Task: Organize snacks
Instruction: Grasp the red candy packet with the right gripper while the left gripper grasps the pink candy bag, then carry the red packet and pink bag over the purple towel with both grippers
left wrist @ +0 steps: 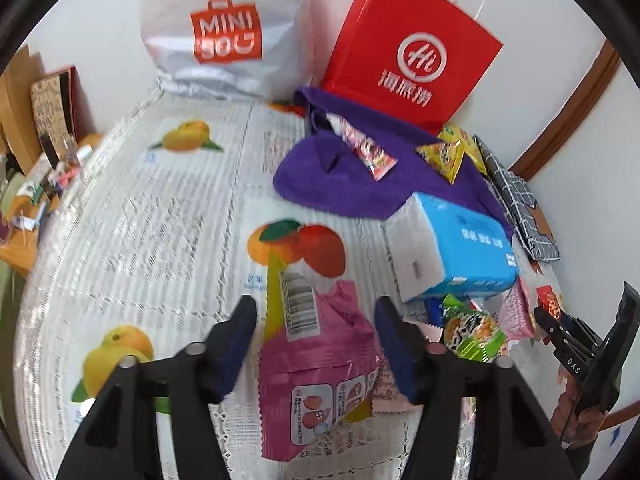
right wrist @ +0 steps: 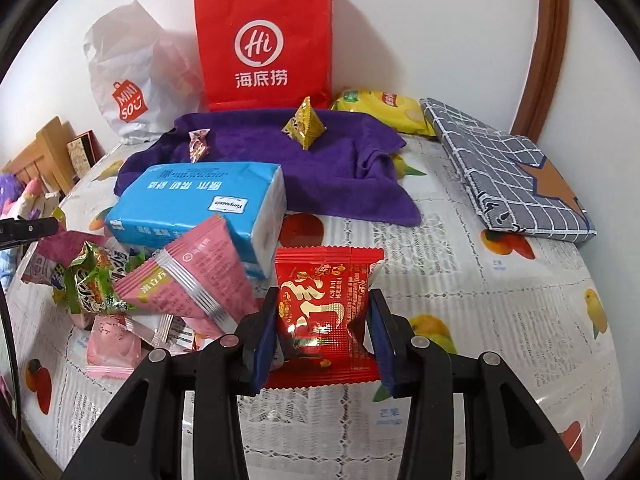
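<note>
In the right wrist view my right gripper (right wrist: 324, 298) is shut on a red snack packet (right wrist: 320, 280), its blue pads pressing on both sides, just above the fruit-print tablecloth (right wrist: 480, 300). In the left wrist view my left gripper (left wrist: 314, 320) stands open around a pink snack packet (left wrist: 320, 360) that lies on the cloth; the left pad is a little apart from it. A heap of snacks, with a green packet (right wrist: 96, 280) and a pink triangular packet (right wrist: 192, 276), lies left of the right gripper. A yellow pyramid snack (right wrist: 306, 126) and a small pink candy (right wrist: 198, 144) rest on a purple towel (right wrist: 320, 148).
A blue tissue pack (right wrist: 200, 208) lies between the heap and the towel. Against the wall stand a red paper bag (right wrist: 264, 40) and a white shopping bag (right wrist: 132, 80). A yellow chips bag (right wrist: 384, 108) and a grey checked folded cloth (right wrist: 508, 172) lie at the back right.
</note>
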The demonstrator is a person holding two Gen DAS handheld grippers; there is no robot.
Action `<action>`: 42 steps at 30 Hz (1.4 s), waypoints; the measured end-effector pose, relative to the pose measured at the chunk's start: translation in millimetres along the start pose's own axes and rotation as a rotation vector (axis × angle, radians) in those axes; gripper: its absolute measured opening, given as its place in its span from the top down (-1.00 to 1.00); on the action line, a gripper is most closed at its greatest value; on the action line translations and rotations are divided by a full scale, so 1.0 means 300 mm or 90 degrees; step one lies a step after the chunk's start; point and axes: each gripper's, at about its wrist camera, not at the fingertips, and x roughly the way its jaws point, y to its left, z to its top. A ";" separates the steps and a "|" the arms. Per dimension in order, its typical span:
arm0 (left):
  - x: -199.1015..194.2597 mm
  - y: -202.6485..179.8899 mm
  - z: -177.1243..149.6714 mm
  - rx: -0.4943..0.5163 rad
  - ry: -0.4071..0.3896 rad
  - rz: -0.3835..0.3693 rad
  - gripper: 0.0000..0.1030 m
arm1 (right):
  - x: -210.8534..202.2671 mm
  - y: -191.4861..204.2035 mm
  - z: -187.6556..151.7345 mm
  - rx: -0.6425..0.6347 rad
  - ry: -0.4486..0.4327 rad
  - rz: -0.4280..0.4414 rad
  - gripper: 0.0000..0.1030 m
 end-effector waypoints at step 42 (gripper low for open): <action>-0.180 -0.194 0.118 0.066 -0.057 -0.091 -0.04 | -0.162 0.038 0.230 0.028 -0.087 -0.002 0.18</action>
